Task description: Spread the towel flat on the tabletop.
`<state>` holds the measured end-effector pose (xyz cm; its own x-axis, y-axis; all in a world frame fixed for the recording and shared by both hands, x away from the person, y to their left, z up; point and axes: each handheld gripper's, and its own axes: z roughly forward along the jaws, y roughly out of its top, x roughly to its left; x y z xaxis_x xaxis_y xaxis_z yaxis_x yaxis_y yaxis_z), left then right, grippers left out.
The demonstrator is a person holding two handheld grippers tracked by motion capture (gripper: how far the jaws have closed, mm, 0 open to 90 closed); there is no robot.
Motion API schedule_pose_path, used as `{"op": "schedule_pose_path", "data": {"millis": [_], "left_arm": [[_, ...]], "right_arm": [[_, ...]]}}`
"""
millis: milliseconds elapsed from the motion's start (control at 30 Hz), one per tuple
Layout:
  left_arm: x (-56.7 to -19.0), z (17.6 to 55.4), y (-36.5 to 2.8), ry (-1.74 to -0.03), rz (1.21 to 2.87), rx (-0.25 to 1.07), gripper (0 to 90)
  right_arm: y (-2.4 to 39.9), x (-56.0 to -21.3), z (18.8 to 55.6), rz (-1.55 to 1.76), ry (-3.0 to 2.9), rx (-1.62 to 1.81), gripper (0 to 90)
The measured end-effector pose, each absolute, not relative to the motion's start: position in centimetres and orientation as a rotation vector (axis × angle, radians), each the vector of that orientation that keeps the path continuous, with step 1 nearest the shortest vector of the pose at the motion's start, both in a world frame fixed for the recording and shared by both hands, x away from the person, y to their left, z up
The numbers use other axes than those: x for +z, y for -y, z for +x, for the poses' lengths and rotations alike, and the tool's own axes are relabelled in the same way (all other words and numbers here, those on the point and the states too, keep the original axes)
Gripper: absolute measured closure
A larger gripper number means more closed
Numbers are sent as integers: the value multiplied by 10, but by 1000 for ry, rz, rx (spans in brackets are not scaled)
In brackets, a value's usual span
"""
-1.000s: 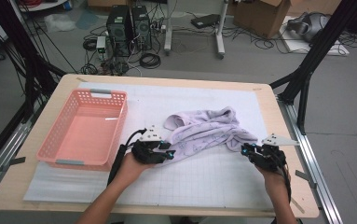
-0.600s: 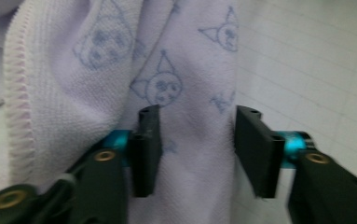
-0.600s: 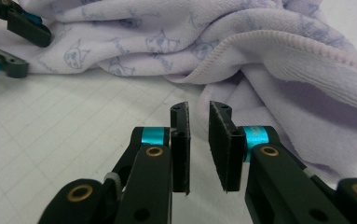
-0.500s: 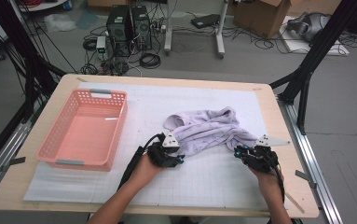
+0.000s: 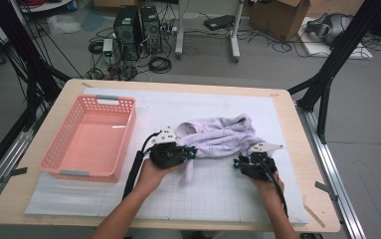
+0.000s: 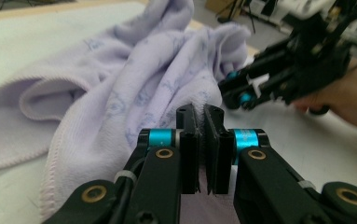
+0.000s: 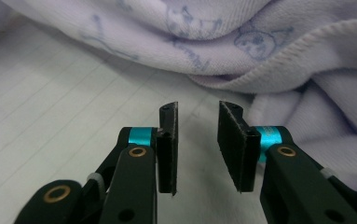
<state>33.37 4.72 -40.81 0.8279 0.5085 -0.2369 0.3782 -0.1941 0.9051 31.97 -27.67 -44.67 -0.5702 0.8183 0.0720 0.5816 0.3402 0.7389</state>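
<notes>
A lavender towel [image 5: 223, 139] lies crumpled on the white gridded mat [image 5: 218, 199]. My left gripper [image 5: 192, 153] sits at its left edge. Its jaws have just been closing and now stand shut [image 6: 203, 116] with towel [image 6: 134, 79] cloth pinched between them; a flap trails from the jaws toward the near side. My right gripper [image 5: 238, 162] is at the towel's near right edge. Its jaws [image 7: 197, 114] have just been opening and stand apart over bare mat, with the towel's hem [image 7: 260, 42] just ahead of them. The right gripper [image 6: 234, 91] also shows in the left gripper view.
A pink plastic basket [image 5: 53, 149] stands on the left of the mat, with nothing in it. The wooden table's edge [image 5: 307, 149] runs close on the right. Black frame legs, cables and computer cases are on the floor beyond.
The right gripper has slid left to the towel's edge and opened its jaws. The left gripper has moved right to the towel and shut on it; a flap now trails from it.
</notes>
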Motion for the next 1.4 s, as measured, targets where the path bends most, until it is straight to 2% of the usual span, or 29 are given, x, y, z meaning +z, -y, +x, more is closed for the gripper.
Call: {"op": "schedule_pose_path", "data": {"millis": [267, 333, 467, 533, 567, 600, 933, 1400], "left_arm": [[-406, 341, -57, -722, 1778, 159, 850], [-406, 342, -59, -731, 1759, 169, 850], [-406, 345, -62, -754, 1729, 179, 851], [-406, 345, -64, -756, 1731, 186, 850], [-406, 345, -64, -756, 1731, 186, 851], [-405, 346, -66, -760, 1726, 186, 851], [-403, 345, -74, -760, 1732, 208, 849], [-407, 337, -73, -722, 1843, 203, 847]], "right_arm": [[252, -449, 336, 1439, -2133, 1087, 464], [249, -449, 339, 1452, -2114, 1065, 478], [236, -448, 350, 1408, -2095, 922, 584], [235, -446, 353, 1345, -2152, 921, 794], [233, -445, 353, 1316, -2167, 912, 852], [231, -445, 353, 1299, -2171, 901, 867], [254, -432, 342, 1252, -2243, 1047, 884], [330, -406, 268, 1209, -2305, 1091, 884]]}}
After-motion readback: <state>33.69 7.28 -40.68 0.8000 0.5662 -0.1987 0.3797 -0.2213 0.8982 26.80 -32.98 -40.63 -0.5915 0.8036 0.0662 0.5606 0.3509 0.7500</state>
